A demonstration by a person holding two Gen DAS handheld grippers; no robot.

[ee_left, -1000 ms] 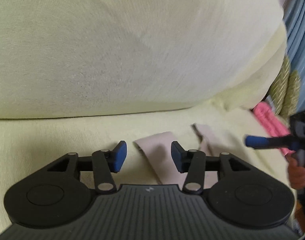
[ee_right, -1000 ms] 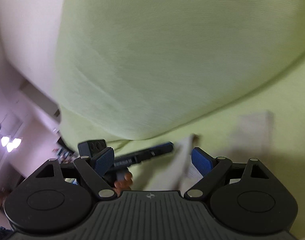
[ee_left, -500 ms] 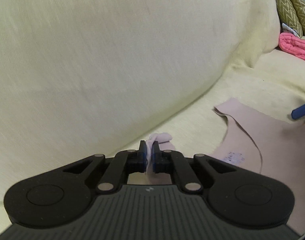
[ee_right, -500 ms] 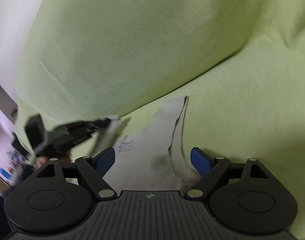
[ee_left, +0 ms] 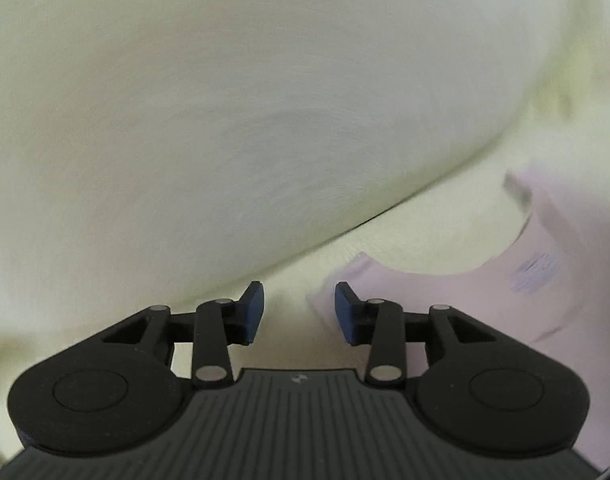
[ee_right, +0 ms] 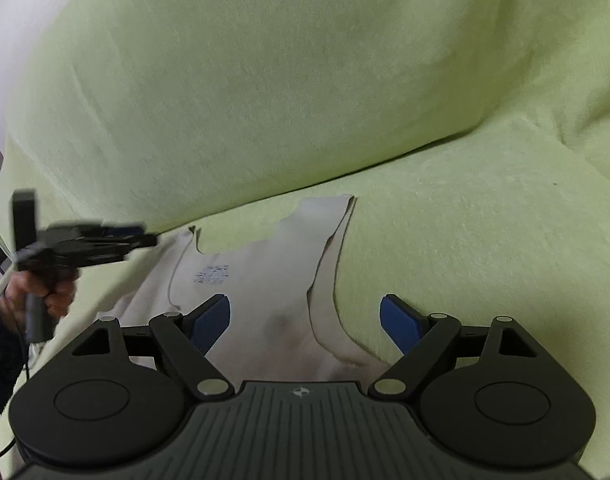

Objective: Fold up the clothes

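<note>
A pale beige sleeveless top (ee_right: 265,280) lies spread flat on the yellow-green sofa seat (ee_right: 485,240), neckline and straps toward the backrest, a small printed label inside the neck. My right gripper (ee_right: 305,320) is open and empty, low over the top's middle and right armhole. My left gripper (ee_left: 299,312) is open and empty just left of the top's left strap (ee_left: 445,292). It also shows in the right wrist view (ee_right: 145,240), over the top's left shoulder.
The sofa backrest (ee_right: 285,80) rises close behind the garment. The person's hand (ee_right: 37,292) holds the left gripper at the left edge of the right wrist view. The left wrist view is motion-blurred.
Half a second ago my left gripper was shut on the top's strap. Now it is open and the strap lies on the seat. The right gripper has pulled back, showing the top spread flat.
</note>
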